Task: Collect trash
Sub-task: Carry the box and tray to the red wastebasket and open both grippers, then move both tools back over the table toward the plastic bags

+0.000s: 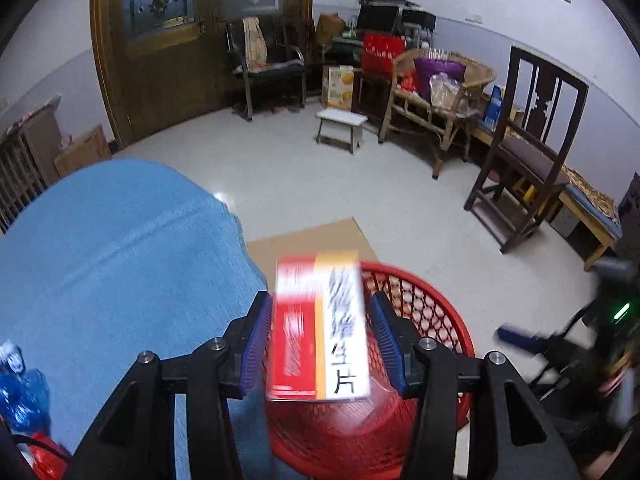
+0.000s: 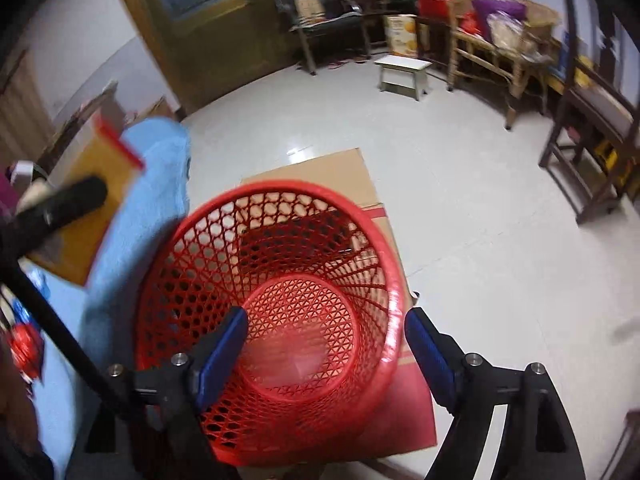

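Between the blue pads of my left tool (image 1: pixel 320 340) sat a red-and-white medicine box (image 1: pixel 320 328), above the red mesh basket (image 1: pixel 424 304); whether the pads pressed it I couldn't tell. Light, stiff card, best held across its long sides, I judged. My right tool (image 2: pixel 326 350) hung open, empty, over the basket

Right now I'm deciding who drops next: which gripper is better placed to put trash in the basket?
Left. The left gripper has the red-and-yellow box between its jaws above the red basket; the right gripper hovers there empty.
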The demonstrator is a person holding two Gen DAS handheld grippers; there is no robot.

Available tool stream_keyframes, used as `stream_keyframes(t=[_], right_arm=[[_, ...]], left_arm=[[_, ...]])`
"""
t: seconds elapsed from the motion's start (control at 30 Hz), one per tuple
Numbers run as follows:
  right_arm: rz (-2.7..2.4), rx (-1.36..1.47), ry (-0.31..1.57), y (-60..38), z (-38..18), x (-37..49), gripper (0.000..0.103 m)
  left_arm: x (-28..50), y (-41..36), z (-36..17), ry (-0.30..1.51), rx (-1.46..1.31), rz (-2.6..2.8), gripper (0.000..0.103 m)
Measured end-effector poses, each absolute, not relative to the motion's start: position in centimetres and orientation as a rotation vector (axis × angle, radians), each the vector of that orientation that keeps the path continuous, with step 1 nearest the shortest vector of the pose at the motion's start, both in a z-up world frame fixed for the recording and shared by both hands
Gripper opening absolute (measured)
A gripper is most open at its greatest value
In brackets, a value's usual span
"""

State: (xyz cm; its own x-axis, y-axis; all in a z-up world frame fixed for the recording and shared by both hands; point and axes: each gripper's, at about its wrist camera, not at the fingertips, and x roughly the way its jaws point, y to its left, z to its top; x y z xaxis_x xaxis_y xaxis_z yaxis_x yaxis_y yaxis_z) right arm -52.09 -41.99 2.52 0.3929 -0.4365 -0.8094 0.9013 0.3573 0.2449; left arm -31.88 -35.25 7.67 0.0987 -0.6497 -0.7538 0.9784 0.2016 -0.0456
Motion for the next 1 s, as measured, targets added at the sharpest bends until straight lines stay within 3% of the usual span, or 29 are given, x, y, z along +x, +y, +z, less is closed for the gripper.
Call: stream_keyframes(t=[0.17,0.37,0.47,1.0], right_arm=[[-1.094,0.802,0.573,-42.8,5.9,-56.4,0.083],[-1.104,0.801,0.431,-44.1,9.9,-58.4,0.083],[-1.074,0.788,0.386,-44.5,11.1,-57.1,0.084],[-0.874,0.598,0.462,-43.5,13.0,-44.2,0.084]], left_arm=[[-33.3,-35.8,6.2,0.787,0.574,-1.332,0.052],[-33.4,-35.5,6.2,0.802,0.590,-1.309,0.068],[-31.8,-34.2,7.8,0.787,0.530,-1.277,0.070],[-24.2,-28.2,10.9,0.797,0.300,-1.100,0.071]])
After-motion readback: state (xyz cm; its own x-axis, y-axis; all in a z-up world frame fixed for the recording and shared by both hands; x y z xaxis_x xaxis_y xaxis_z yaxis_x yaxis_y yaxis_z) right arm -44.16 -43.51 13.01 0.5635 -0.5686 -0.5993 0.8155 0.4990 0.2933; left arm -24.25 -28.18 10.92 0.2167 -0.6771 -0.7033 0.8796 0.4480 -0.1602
